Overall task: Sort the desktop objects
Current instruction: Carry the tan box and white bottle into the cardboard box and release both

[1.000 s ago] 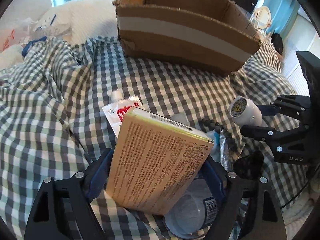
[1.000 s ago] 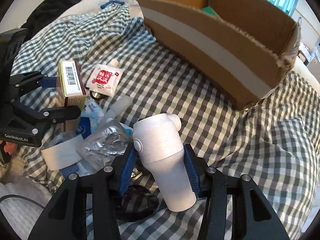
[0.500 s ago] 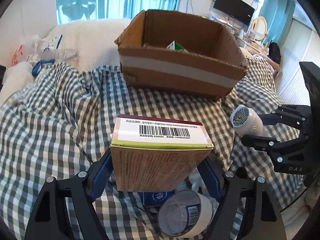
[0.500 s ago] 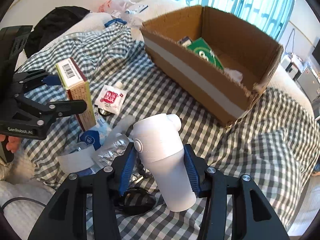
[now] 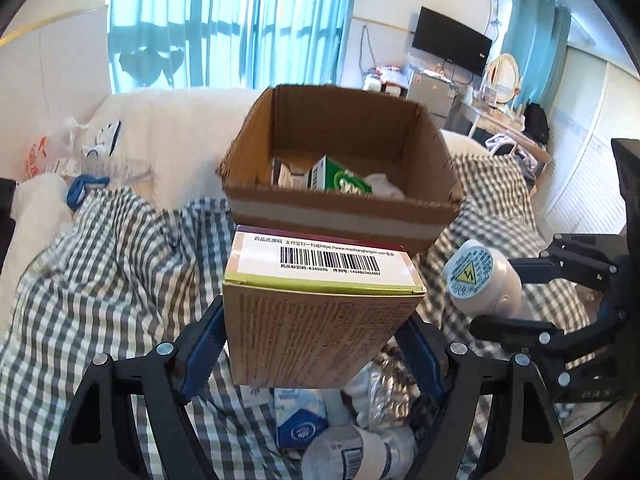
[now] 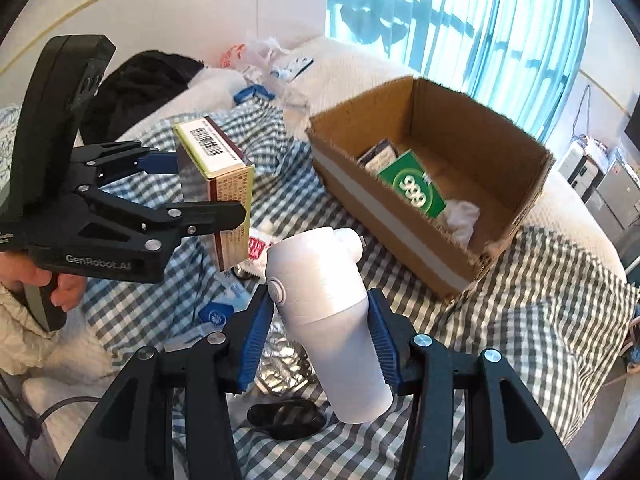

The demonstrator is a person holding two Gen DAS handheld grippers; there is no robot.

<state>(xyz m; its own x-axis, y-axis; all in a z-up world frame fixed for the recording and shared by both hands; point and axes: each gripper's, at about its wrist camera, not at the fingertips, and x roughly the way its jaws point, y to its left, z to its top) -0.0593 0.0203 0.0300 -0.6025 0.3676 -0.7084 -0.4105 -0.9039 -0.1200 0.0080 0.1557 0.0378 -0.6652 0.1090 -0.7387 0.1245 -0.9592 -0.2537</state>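
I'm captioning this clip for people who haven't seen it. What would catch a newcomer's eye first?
Both tongs are loaded: the left tongs clamp a yellow medicine box with a barcode on top, and the right tongs clamp a white bottle. Beyond them an open cardboard box sits on the checked cloth, already holding a green packet.

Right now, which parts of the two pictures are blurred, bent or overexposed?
Left wrist view: the curtained window is bright, the fisheye bends the wall lines, the checked cloth looks slightly smeared. Right wrist view: the window glares, the cardboard box is sharp, the corners are black.
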